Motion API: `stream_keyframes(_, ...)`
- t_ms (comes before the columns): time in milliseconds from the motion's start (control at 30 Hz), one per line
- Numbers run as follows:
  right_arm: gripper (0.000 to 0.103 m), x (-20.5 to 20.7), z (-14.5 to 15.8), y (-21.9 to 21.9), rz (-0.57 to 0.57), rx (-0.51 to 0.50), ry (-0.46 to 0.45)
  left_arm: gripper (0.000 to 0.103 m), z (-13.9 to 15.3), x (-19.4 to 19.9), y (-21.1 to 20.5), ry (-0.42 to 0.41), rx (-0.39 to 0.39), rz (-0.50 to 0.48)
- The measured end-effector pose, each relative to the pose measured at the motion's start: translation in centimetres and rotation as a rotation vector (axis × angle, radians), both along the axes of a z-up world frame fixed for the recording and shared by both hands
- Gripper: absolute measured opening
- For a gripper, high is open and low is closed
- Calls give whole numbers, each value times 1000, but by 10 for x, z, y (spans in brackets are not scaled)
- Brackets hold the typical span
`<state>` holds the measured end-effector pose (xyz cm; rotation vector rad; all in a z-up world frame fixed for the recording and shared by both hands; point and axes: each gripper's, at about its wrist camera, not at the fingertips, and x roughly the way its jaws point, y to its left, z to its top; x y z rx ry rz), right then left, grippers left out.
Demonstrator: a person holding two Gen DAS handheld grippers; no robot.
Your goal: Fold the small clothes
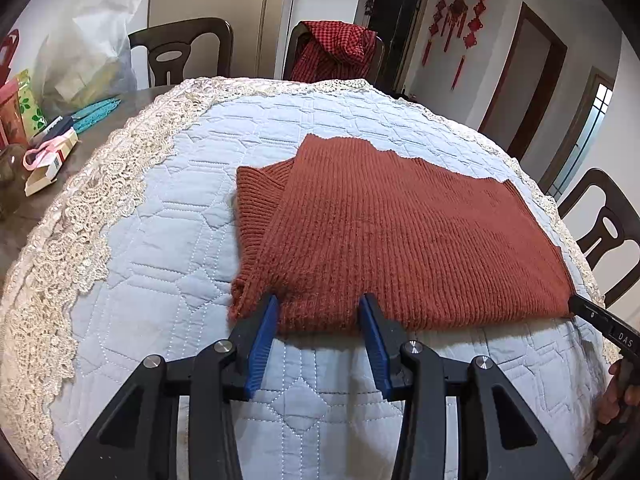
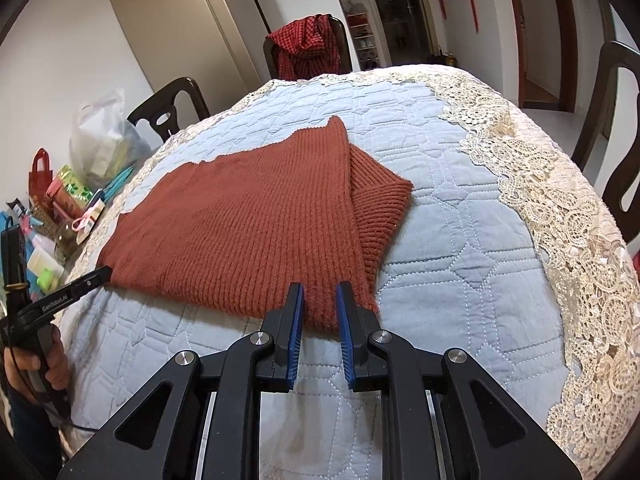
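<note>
At the left, the left gripper [image 1: 319,307] stands at the near hem of the folded rust-red ribbed knit sweater [image 1: 400,232], its jaws half apart with the hem between them. The sweater lies flat on the pale blue quilted counter cover [image 1: 160,240]. At the right, the right gripper [image 2: 319,294] pinches the sweater's near corner, jaws narrow.

1. Walls [image 1: 328,8] white, even daylight.
2. Bench [image 1: 80,128] dark, under a blue quilted cover [image 1: 160,240] with cream lace border [image 1: 72,240].
3. Dark wooden chairs: far left [image 1: 180,48], far centre [image 1: 296,52] draped with red checked cloth [image 1: 340,52], right [image 1: 608,232].
4. Red knot ornaments [image 1: 456,20] on far right wall, beside dark-framed doorways [image 1: 532,80].
5. Window [image 1: 588,128] far right.
6. Tall beige panel [image 2: 168,28] far left.
</note>
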<state>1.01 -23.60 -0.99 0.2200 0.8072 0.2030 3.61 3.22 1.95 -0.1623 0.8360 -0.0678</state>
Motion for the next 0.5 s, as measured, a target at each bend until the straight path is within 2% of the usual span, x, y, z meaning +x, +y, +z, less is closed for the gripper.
stream_keyframes(100, 18, -1, 6, 2, -10, -10, 19, 45, 5, -2, 2, -17, 19, 8)
stream_keyframes(233, 19, -6, 18, 8, -9, -41, -36, 45, 12, -1, 8, -48, 55, 37)
stream_keyframes(333, 29, -1, 14, 9, -20, -65, -33, 45, 3, 7, 15, -17, 42, 49)
stream_keyframes(400, 29, 2, 8, 7, -29, -51, -15, 45, -6, 9, 17, 15, 33, 50)
stream_keyframes(500, 29, 2, 5, 3, -33, -30, -17, 46, -7, 8, 22, 15, -5, 54)
